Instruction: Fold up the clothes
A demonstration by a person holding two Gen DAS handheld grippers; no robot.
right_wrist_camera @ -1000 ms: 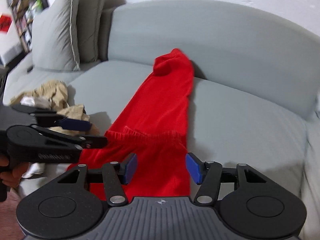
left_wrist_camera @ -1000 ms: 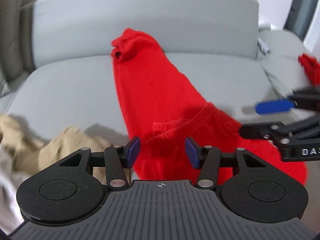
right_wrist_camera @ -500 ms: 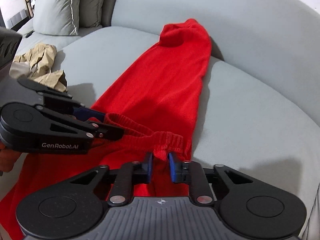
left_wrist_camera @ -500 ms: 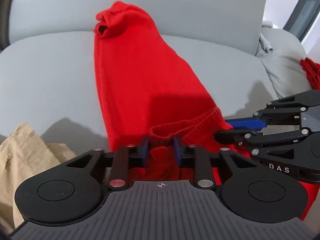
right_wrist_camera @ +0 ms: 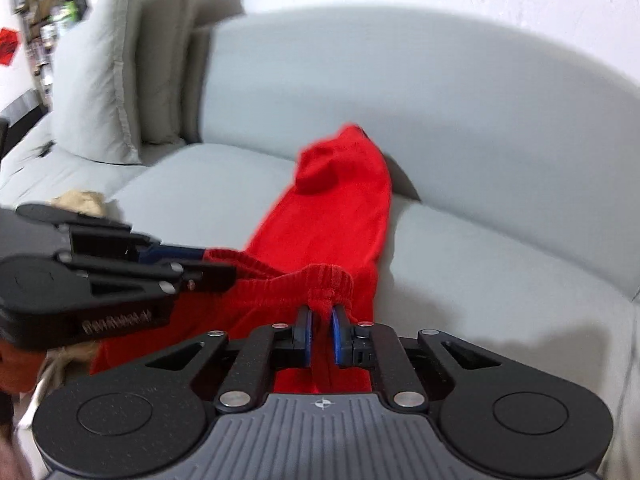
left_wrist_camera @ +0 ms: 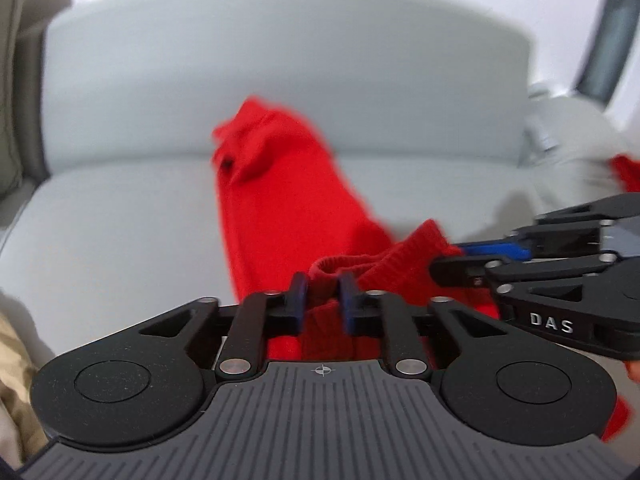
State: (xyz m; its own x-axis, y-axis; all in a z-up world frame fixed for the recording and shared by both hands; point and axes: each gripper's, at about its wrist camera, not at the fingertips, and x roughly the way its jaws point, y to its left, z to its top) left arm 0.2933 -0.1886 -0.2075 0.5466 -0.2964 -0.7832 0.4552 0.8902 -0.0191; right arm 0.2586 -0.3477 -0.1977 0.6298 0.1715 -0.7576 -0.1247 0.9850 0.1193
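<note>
A long red knit garment (left_wrist_camera: pixel 288 208) lies stretched across the grey sofa seat (left_wrist_camera: pixel 120 220), its far end bunched against the backrest. My left gripper (left_wrist_camera: pixel 323 300) has the near ribbed hem bunched between its blue pads and lifted off the seat; its jaws are opening. In the right wrist view my right gripper (right_wrist_camera: pixel 321 332) pinches the same hem of the garment (right_wrist_camera: pixel 332 208) further right, and its jaws are opening slightly too. Each gripper shows in the other's view: the right one (left_wrist_camera: pixel 448 260) and the left one (right_wrist_camera: pixel 216 268), both at the hem.
Crumpled beige clothes (left_wrist_camera: pixel 12 360) lie at the near left of the seat. Grey cushions (right_wrist_camera: pixel 100 92) lean at the sofa's left end. A grey cloth (left_wrist_camera: pixel 568 132) and another red piece (left_wrist_camera: pixel 626 172) sit at the right end. The backrest (right_wrist_camera: pixel 400 80) rises behind.
Both grippers went from open above the hem to closed on it, then lifted it and drew it back towards me. The hem now hangs raised between them.
</note>
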